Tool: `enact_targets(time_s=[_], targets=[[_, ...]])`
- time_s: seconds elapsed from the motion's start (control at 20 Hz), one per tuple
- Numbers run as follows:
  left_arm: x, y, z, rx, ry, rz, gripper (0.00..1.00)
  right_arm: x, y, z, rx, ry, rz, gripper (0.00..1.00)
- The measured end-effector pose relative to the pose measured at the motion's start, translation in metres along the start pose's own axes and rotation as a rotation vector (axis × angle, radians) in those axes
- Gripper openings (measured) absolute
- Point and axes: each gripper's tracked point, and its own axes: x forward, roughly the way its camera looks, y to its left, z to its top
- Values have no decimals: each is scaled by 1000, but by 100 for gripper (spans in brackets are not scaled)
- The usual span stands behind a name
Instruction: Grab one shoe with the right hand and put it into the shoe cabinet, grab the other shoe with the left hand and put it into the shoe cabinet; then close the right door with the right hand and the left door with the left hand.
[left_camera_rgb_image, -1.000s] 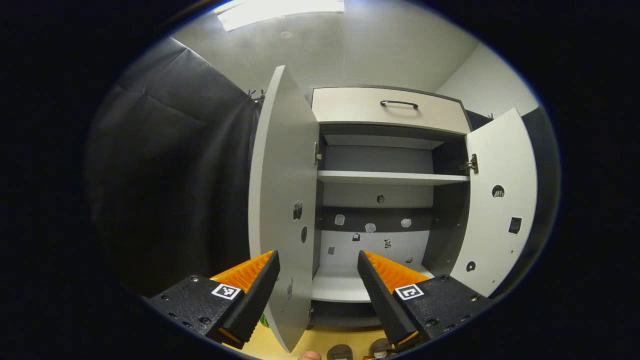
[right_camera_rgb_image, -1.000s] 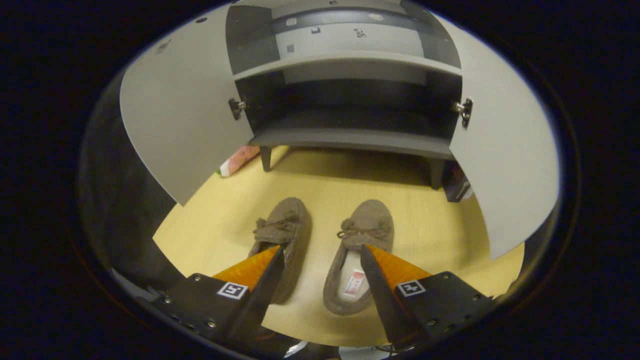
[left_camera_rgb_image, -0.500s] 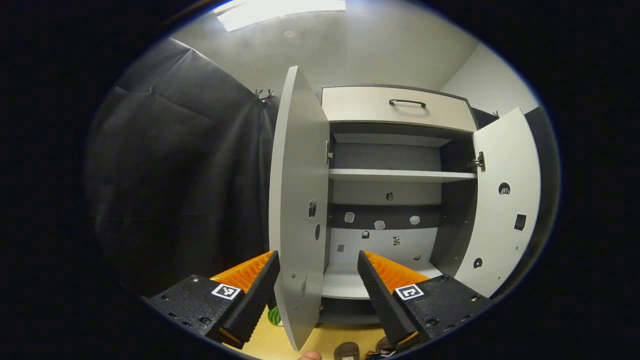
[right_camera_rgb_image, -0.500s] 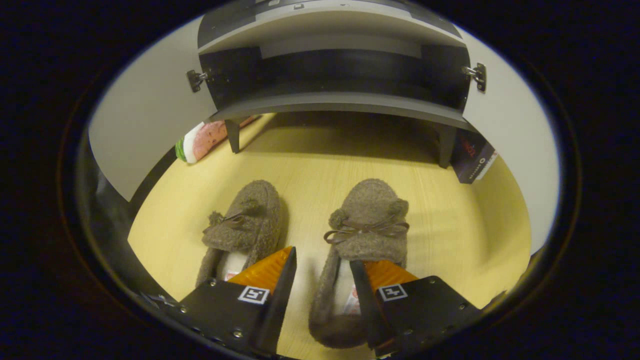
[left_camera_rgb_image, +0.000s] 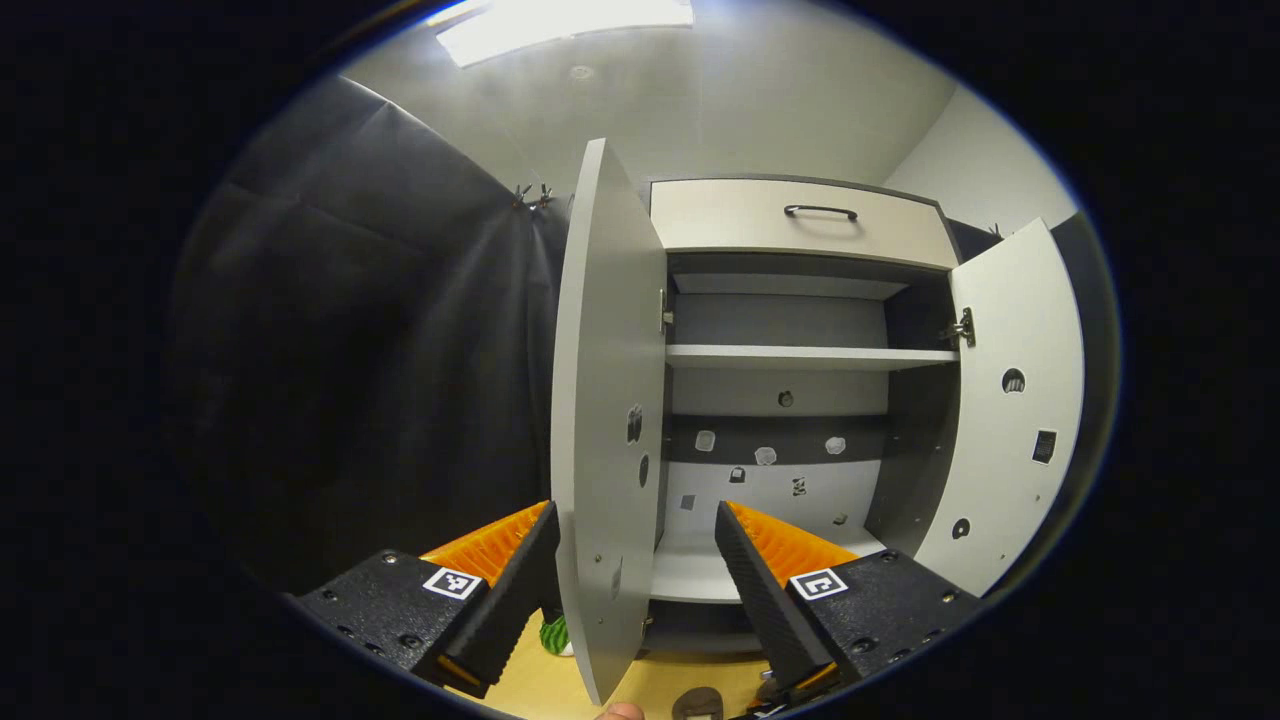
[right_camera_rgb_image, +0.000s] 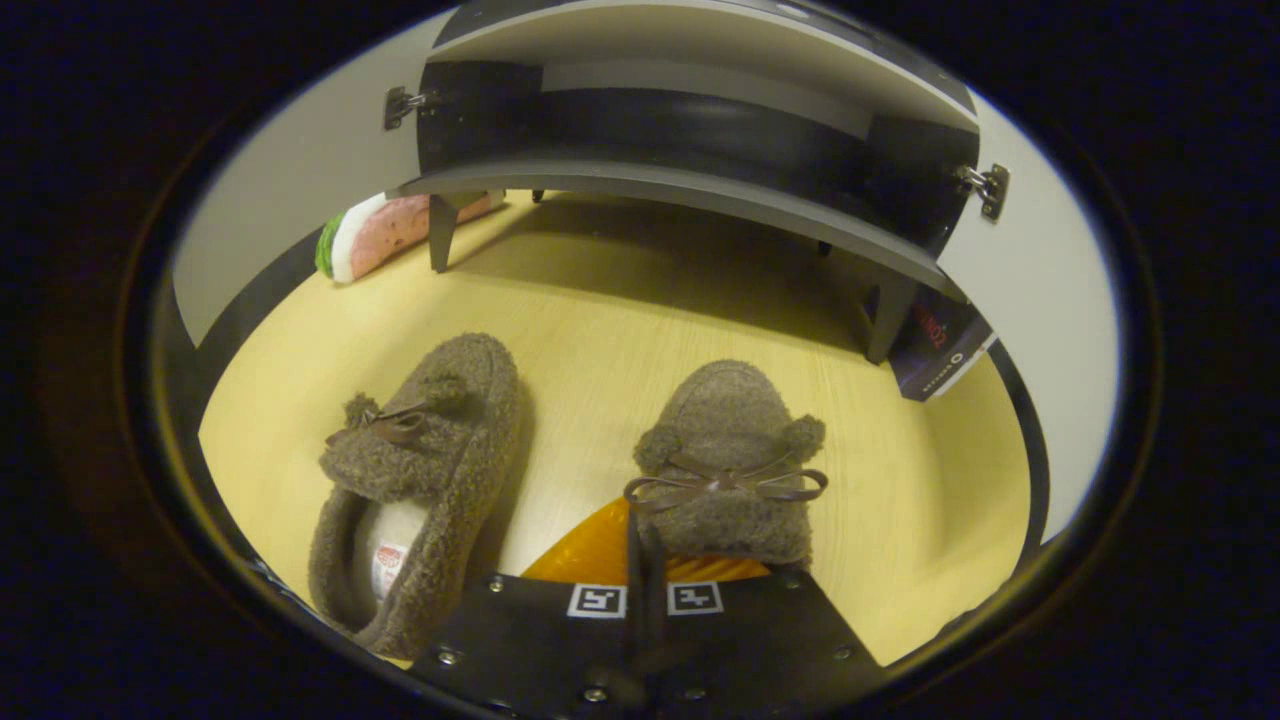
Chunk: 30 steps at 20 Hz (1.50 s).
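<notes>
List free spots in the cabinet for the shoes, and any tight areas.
Free: the pale lower shelf and upper shelf of the grey open-doored shoe cabinet. Tight: the floor gap between the two fuzzy brown slippers, left one, right one, where the right gripper grips.

My right gripper (right_camera_rgb_image: 643, 575) has dropped lower over the yellow wooden floor (right_camera_rgb_image: 600, 320) and its fingers, spread wide a second ago, have come together on the near side wall of the fuzzy brown slipper with a bow, toward three o'clock (right_camera_rgb_image: 728, 455). The matching fuzzy brown slipper toward nine o'clock (right_camera_rgb_image: 420, 470) now looks larger and has slid off toward nine o'clock. From my left gripper view, the open grey shoe cabinet (left_camera_rgb_image: 790, 215) has drifted toward three o'clock.
</notes>
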Motion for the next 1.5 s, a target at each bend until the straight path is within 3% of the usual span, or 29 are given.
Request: enact_targets(time_s=[0.15, 0.2, 0.25, 0.3, 0.45, 0.9, 1.25, 1.5], targets=[[2, -1, -5, -16, 8, -12, 93, -15, -11, 16, 62, -48, 9, 1], [3, -2, -6, -22, 11, -18, 96, -22, -10, 21, 78, -60, 27, 1], [4, -3, -8, -25, 14, -23, 96, -31, -13, 29, 86, -79, 31, 5], [4, -3, -10, -26, 16, -27, 96, -40, -17, 37, 94, -104, 32, 0], [5, -3, -12, -31, 18, -34, 96, -76, -24, 78, 123, -196, 52, 0], [9, -7, -16, -69, 18, -67, 96, -197, -44, 281, 70, -582, 61, 1], [12, -6, -17, -73, 16, -59, 93, -187, -76, 427, -17, -702, -30, 1], [14, -4, -17, -73, 14, -39, 94, -126, -91, 470, 10, -617, -34, 1]])
